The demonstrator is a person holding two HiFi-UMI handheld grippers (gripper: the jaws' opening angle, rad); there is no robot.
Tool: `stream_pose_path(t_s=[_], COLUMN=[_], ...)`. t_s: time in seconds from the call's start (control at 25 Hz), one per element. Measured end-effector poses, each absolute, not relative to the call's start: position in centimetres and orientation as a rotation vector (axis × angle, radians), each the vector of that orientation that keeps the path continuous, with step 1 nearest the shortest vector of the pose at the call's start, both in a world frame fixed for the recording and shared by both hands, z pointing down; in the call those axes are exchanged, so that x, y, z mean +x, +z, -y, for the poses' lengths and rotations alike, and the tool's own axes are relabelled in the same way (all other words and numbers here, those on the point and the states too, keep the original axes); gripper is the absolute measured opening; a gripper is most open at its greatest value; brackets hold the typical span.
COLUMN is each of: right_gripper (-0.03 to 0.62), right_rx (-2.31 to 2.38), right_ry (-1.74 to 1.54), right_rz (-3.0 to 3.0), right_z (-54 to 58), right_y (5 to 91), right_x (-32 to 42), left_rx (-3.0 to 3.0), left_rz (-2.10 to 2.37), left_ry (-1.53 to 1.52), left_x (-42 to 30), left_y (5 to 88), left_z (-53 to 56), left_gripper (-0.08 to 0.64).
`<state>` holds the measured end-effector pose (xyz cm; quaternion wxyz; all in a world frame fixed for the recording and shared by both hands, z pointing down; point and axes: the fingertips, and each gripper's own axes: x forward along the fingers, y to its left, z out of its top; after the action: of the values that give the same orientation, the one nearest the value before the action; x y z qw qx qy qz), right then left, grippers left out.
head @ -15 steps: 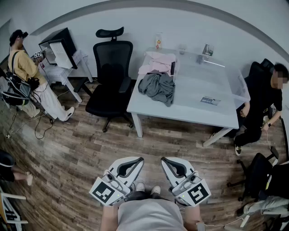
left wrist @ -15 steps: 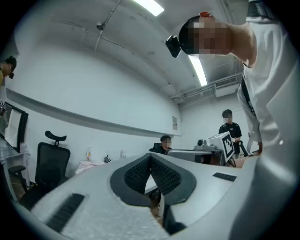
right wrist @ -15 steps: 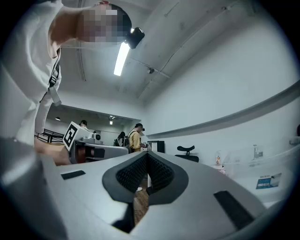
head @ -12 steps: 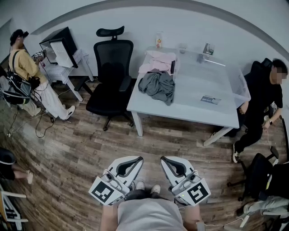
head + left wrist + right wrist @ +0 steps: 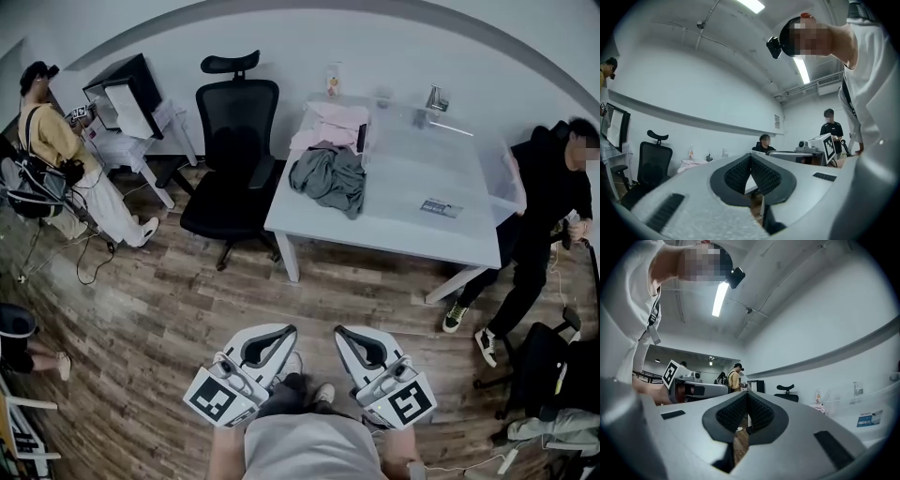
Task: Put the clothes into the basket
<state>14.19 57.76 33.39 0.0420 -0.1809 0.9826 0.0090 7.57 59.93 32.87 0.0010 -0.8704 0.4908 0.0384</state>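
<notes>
You hold your left gripper (image 5: pixel 286 330) and right gripper (image 5: pixel 343 331) closed and empty, well apart from the white table (image 5: pixel 412 230) where a grey garment (image 5: pixel 328 180) lies.

White table (image 5: pixel 394 225): grey clothes (image 5: pixel 328 178), pink clothes (image 5: pixel 330 124), small card (image 5: pixel 439 207).

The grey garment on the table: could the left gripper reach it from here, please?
Probably not: the left gripper sits at the person's waist, and floor lies between it and the grey garment.

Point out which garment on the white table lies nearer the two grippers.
The crumpled dark grey garment; the pale pink garment lies behind it, toward the wall.
</notes>
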Motion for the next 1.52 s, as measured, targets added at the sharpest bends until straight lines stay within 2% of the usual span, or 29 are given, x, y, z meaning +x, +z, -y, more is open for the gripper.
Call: stream_pose_path(t_s=[1.08,1.52], right_gripper=[0.005,0.005], right_rx=[-0.748,-0.799], right_ry=[0.083,0.085], right_rz=[-3.047,-3.027], right_z=[-43.8,-40.3], right_y=[34.3,34.2], right_x=[1.1,-1.4], left_rx=[-2.876,-2.916], left_rz=[-1.405,-1.361], left_ry=[0.130,0.149], left_x=[-4.6,-7.2], left_y=[34.4,34.8], left_z=[-45.8,-41.8], left_gripper=[0.005,0.005])
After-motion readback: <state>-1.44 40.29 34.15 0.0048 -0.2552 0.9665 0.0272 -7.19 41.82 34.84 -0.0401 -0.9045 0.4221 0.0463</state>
